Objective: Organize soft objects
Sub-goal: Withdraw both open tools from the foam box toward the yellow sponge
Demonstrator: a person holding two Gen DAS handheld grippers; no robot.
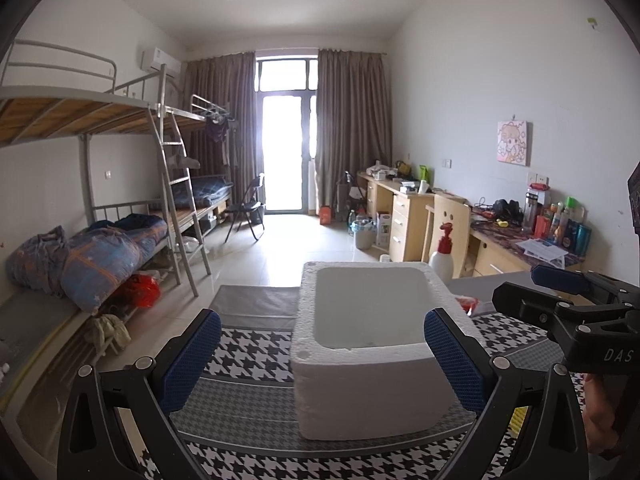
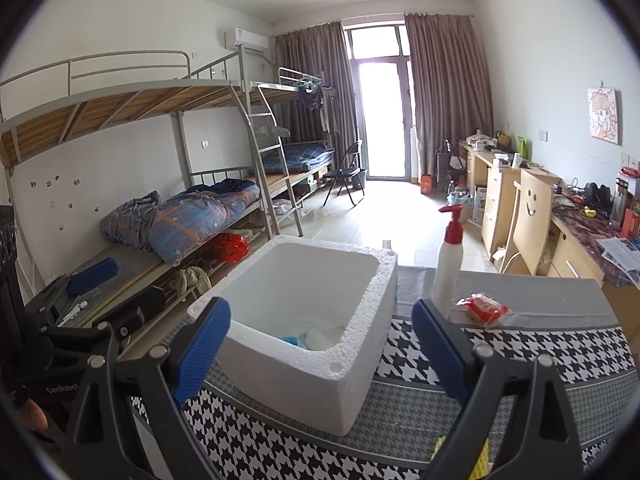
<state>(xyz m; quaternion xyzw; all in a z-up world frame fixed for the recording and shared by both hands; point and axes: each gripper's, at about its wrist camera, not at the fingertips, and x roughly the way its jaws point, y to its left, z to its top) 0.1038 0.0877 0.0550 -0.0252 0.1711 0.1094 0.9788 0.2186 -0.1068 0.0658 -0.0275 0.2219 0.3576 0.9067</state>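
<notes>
A white foam box (image 1: pixel 360 380) stands on the houndstooth-cloth table (image 1: pixel 256 352). In the right wrist view the box (image 2: pixel 320 376) holds pale blue and white soft packets (image 2: pixel 312 336) at its bottom. A red packet in clear wrap (image 2: pixel 484 308) lies on the table right of the box, beside a white pump bottle with a red top (image 2: pixel 446 272). My left gripper (image 1: pixel 320 360) is open and empty, hovering just in front of the box. My right gripper (image 2: pixel 320 352) is open and empty, above the box's near edge. A yellow object (image 2: pixel 480 460) peeks beneath the right gripper's finger.
A bunk bed with blue bedding (image 1: pixel 100 252) runs along the left wall. Wooden desks (image 1: pixel 408 216) and a chair (image 1: pixel 452 224) line the right wall, cluttered with bottles. A folding chair (image 1: pixel 248 208) stands near the balcony door.
</notes>
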